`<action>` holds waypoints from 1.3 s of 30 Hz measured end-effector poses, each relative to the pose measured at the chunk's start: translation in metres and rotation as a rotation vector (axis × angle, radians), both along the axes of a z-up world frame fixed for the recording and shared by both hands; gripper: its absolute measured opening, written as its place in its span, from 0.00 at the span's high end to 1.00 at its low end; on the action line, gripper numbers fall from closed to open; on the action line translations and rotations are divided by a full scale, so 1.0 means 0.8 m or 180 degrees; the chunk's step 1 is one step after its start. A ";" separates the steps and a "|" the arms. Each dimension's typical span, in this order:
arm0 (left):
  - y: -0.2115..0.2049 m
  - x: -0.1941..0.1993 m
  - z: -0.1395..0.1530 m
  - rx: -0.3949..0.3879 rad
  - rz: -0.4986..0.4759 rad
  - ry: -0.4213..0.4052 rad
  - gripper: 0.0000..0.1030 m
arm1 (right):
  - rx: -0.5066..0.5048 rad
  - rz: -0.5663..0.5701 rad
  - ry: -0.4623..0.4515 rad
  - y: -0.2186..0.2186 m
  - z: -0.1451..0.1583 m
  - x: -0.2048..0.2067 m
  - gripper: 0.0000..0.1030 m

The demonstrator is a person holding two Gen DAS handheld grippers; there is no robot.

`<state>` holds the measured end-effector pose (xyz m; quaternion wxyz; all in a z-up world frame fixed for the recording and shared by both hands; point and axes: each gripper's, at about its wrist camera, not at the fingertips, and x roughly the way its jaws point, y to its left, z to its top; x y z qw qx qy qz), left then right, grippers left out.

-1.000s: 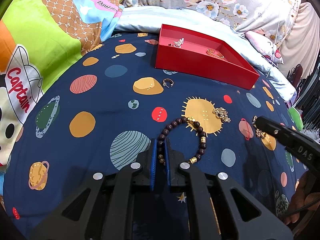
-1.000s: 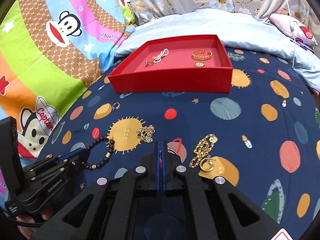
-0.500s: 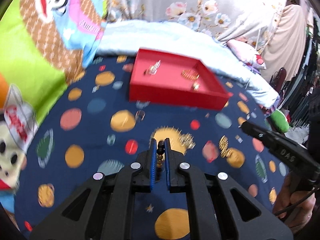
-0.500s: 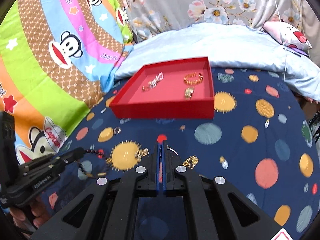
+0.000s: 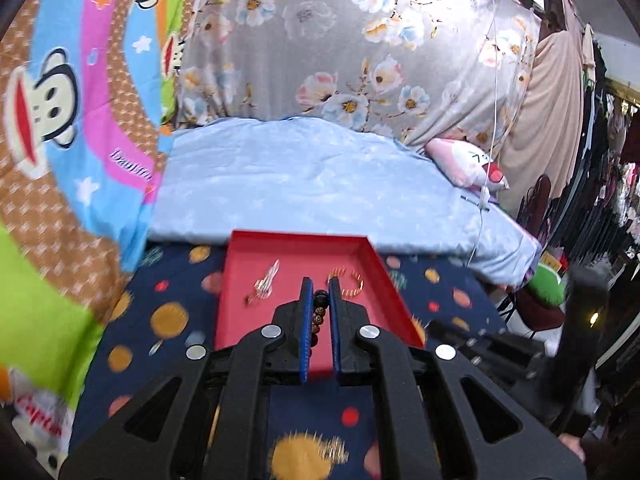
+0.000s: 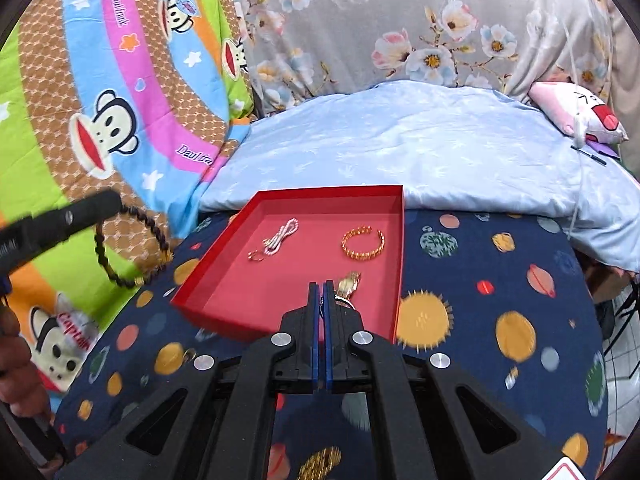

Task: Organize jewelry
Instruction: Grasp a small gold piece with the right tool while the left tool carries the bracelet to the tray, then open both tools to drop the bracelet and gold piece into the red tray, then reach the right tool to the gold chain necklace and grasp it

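My left gripper is shut on a dark bead bracelet, held in the air over the near part of the red tray. In the right wrist view the bracelet hangs from the left gripper, left of the tray. The tray holds a white bead string, a gold bangle and a gold watch. My right gripper is shut over the tray's near edge; I see nothing between its fingers.
The tray sits on a navy planet-print sheet. A gold chain lies on it below the right gripper, and more gold jewelry shows below the left. A pale blue quilt lies behind the tray, a cartoon blanket at left.
My left gripper lifted the bead bracelet off the sheet and carried it forward over the tray. My right gripper rose and moved toward the tray, still shut.
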<state>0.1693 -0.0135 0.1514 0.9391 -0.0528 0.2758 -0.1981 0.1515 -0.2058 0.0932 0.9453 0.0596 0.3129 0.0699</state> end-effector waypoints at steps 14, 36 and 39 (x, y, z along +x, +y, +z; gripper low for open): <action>-0.015 0.107 -0.105 0.0110 0.0086 0.0574 0.93 | 0.0012 0.0265 0.0420 0.032 -0.069 0.077 0.99; 0.056 0.020 -0.113 0.0203 0.0608 0.0537 0.50 | 0.0020 0.0014 0.0155 0.017 -0.047 -0.025 0.64; 0.056 -0.019 -0.125 0.0233 0.0562 0.0611 0.50 | -0.0019 -0.0044 0.0192 0.016 -0.054 -0.065 0.63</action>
